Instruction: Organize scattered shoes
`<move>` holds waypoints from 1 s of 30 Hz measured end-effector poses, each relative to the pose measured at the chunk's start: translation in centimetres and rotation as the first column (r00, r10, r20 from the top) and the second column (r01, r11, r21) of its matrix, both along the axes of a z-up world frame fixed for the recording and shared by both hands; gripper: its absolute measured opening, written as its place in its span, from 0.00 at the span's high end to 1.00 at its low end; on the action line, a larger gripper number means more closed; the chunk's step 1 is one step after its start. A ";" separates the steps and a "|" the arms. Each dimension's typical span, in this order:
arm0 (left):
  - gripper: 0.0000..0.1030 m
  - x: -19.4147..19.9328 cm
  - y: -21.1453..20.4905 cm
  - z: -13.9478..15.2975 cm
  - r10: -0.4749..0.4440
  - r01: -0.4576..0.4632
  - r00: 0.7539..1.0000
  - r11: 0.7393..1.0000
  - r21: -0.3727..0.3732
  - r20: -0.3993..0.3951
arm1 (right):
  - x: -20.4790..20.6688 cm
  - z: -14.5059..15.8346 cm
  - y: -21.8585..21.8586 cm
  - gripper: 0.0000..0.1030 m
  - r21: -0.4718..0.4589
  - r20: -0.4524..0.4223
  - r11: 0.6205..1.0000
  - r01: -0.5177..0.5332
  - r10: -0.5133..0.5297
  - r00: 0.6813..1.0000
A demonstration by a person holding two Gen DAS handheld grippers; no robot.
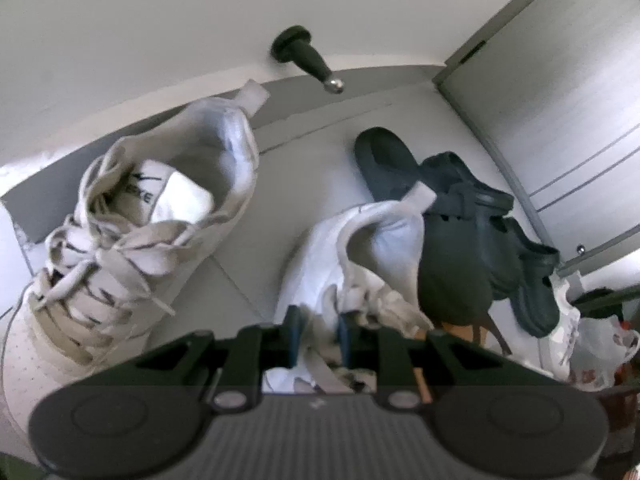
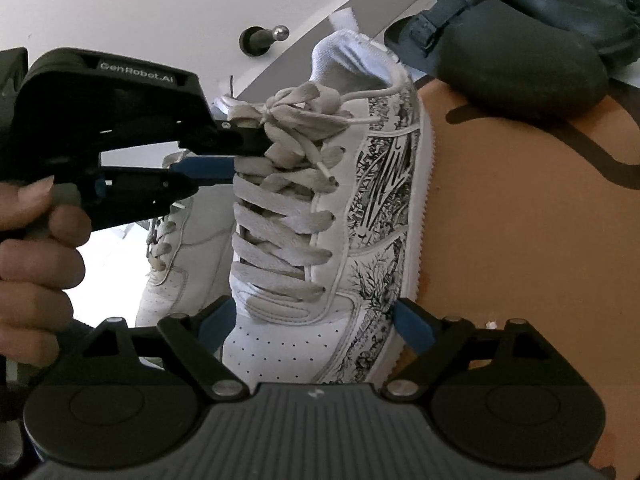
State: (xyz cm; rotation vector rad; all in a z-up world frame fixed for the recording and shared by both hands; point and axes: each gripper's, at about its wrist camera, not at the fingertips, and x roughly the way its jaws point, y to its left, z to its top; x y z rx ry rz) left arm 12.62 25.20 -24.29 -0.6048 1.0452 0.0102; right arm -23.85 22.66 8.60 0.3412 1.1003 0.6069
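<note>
Here the left gripper [image 2: 240, 156] pinches the laces of the patterned white sneaker [image 2: 320, 216], presumably to lift it beside its mate [image 1: 132, 216] on the pale floor [image 1: 304, 168], while the right gripper [image 2: 316, 324] straddles its toe, jaws wide, touching nothing.
</note>
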 end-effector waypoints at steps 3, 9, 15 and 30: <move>0.82 -0.1 0.6 -0.3 0.022 -0.022 1.000 1.000 -0.011 -0.015 | 0.6 -0.1 -0.8 0.13 -0.001 0.001 0.999 0.039 -0.039 0.999; 0.82 0.1 1.3 -0.2 0.039 -0.039 0.999 0.999 -0.004 0.002 | 1.4 -1.5 -0.2 0.17 0.045 -0.056 0.999 0.028 -0.026 0.998; 0.83 0.0 3.1 -0.1 0.094 -0.094 0.996 0.995 0.020 0.003 | 1.7 -1.8 1.3 0.19 0.067 -0.044 0.998 0.000 0.003 0.999; 0.79 0.7 3.6 -0.1 0.135 -0.135 0.991 0.987 0.092 0.004 | -0.1 -1.4 4.9 0.20 0.036 -0.010 0.993 -0.111 0.112 0.994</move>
